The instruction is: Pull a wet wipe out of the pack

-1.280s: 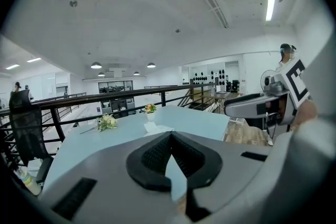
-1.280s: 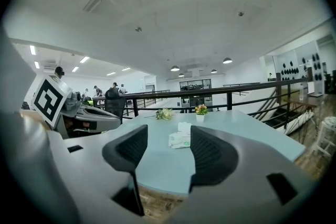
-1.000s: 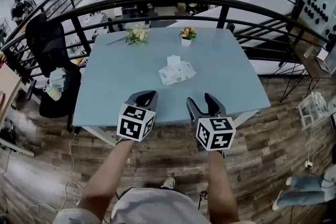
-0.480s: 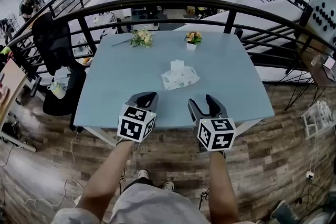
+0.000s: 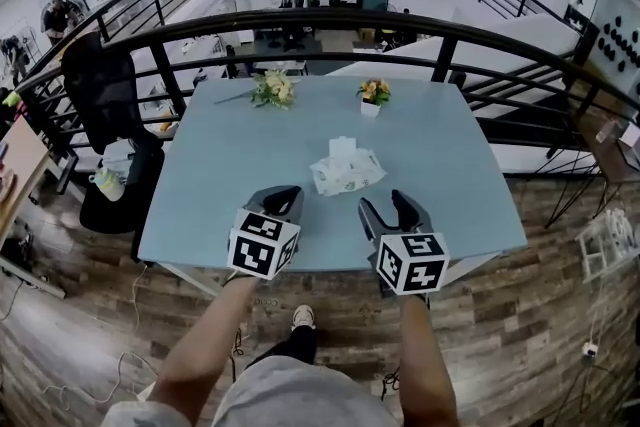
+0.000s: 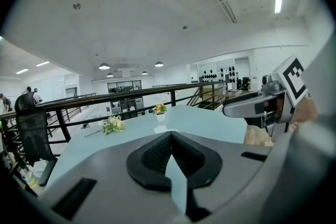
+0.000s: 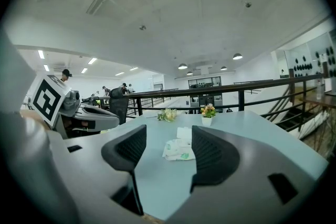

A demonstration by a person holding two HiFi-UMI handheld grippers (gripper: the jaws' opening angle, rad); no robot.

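The wet wipe pack (image 5: pixel 347 171) lies flat in the middle of the light blue table (image 5: pixel 220 165), with a white wipe (image 5: pixel 342 148) sticking up from its top. My left gripper (image 5: pixel 288 195) hovers over the table's near edge, its jaws shut with nothing in them. To its right, my right gripper (image 5: pixel 383 204) stands open and empty, a short way in front of the pack. In the right gripper view the pack (image 7: pixel 179 150) shows between the open jaws, well beyond them. The left gripper view shows its closed tips (image 6: pixel 170 137) and no pack.
Two small flower pots (image 5: pixel 272 90) (image 5: pixel 374 93) stand near the table's far edge. A black railing (image 5: pixel 300 20) curves behind the table. A black office chair (image 5: pixel 100 95) sits at the left. Wooden floor lies below the near edge.
The head view has drawn slightly closer to the table, and a foot has stepped forward below. Both grippers keep their places over the near edge with jaws unchanged.
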